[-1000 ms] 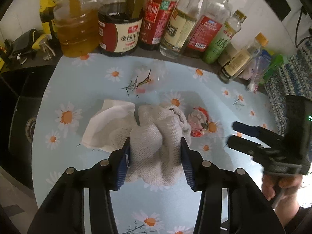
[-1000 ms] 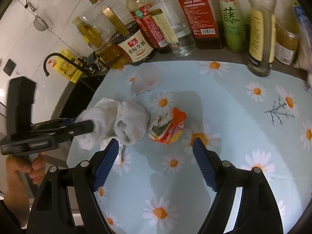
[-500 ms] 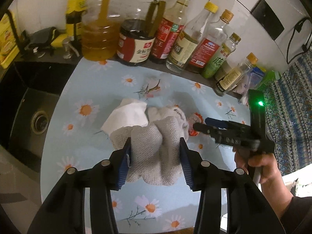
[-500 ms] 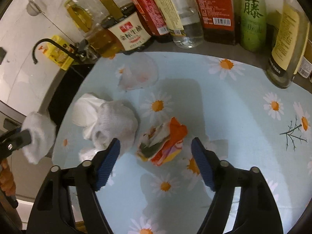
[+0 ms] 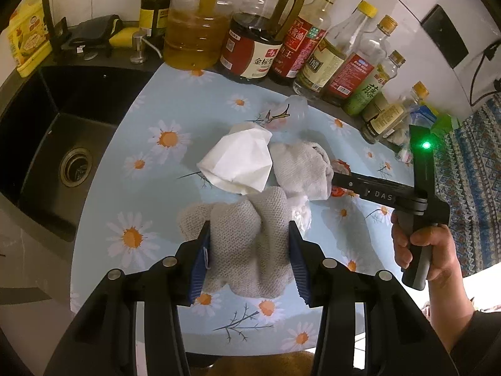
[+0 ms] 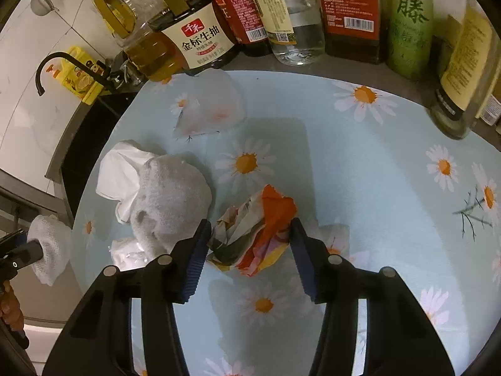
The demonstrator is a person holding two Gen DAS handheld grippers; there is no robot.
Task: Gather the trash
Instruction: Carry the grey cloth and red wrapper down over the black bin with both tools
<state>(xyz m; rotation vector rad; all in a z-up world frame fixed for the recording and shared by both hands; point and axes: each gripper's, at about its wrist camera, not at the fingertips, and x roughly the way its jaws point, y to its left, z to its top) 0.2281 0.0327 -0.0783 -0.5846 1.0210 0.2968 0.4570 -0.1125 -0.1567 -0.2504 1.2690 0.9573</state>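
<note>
My left gripper (image 5: 249, 250) is shut on a grey knitted rag (image 5: 247, 244) and holds it above the daisy-print table (image 5: 150, 188). On the table lie a white tissue (image 5: 238, 163), a second grey cloth (image 5: 300, 166) and a clear plastic wrapper (image 5: 291, 116). My right gripper (image 6: 250, 244) has its jaws closed against both sides of a crumpled orange and white wrapper (image 6: 256, 228) on the table (image 6: 375, 188). The tissue (image 6: 120, 169), grey cloth (image 6: 172, 200) and clear wrapper (image 6: 213, 103) lie to its left. The held rag (image 6: 50, 247) shows at the left edge.
A row of oil and sauce bottles (image 5: 250, 40) (image 6: 281, 15) lines the table's far edge. A black sink (image 5: 62, 144) with a tap (image 6: 53, 65) lies to the left. A small clear plastic scrap (image 6: 125, 253) lies by the grey cloth.
My left gripper has lifted the grey rag up and back from the pile. My right gripper has moved forward and closed around the orange wrapper.
</note>
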